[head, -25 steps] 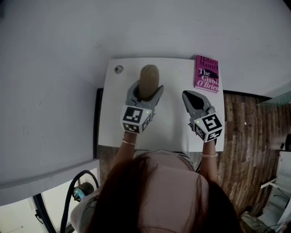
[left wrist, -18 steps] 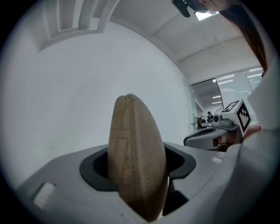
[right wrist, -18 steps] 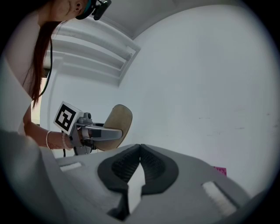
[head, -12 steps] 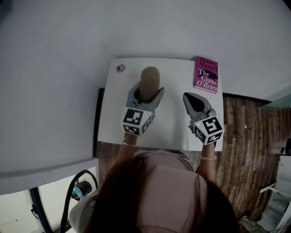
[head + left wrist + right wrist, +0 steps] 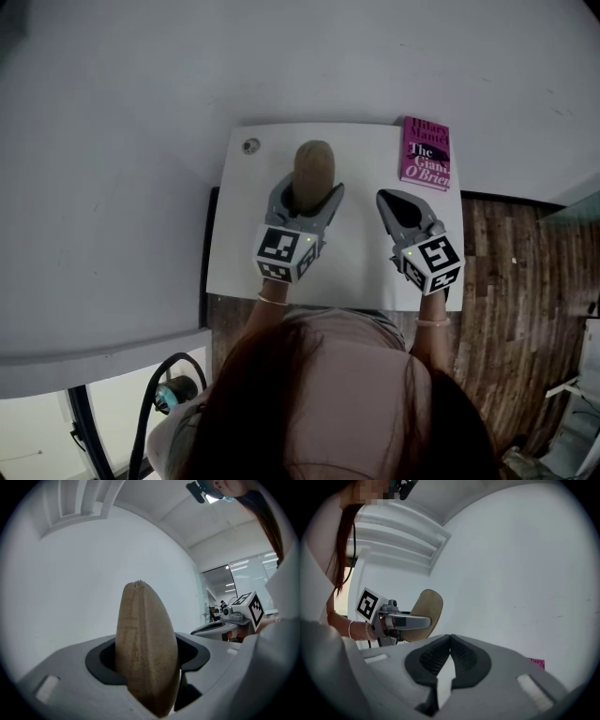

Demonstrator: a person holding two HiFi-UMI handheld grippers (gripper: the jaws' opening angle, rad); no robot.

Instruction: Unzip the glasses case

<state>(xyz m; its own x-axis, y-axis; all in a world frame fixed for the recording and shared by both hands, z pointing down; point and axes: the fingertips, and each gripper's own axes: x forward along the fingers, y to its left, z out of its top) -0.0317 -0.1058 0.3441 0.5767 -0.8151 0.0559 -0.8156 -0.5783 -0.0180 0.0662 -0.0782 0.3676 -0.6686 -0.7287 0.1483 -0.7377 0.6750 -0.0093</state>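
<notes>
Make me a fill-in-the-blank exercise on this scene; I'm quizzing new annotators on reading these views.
1. The tan glasses case is clamped in the ____ tool.
2. The right tool, with its jaws together, holds ____.
3. The pink book lies at the white table's far ____ corner.

Missing words: left; nothing; right

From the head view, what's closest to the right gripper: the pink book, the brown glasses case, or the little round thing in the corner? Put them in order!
1. Pink book, just ahead of the right gripper, far right corner.
2. Glasses case, to its left, held by the left gripper.
3. Round cap, far left corner.
</notes>
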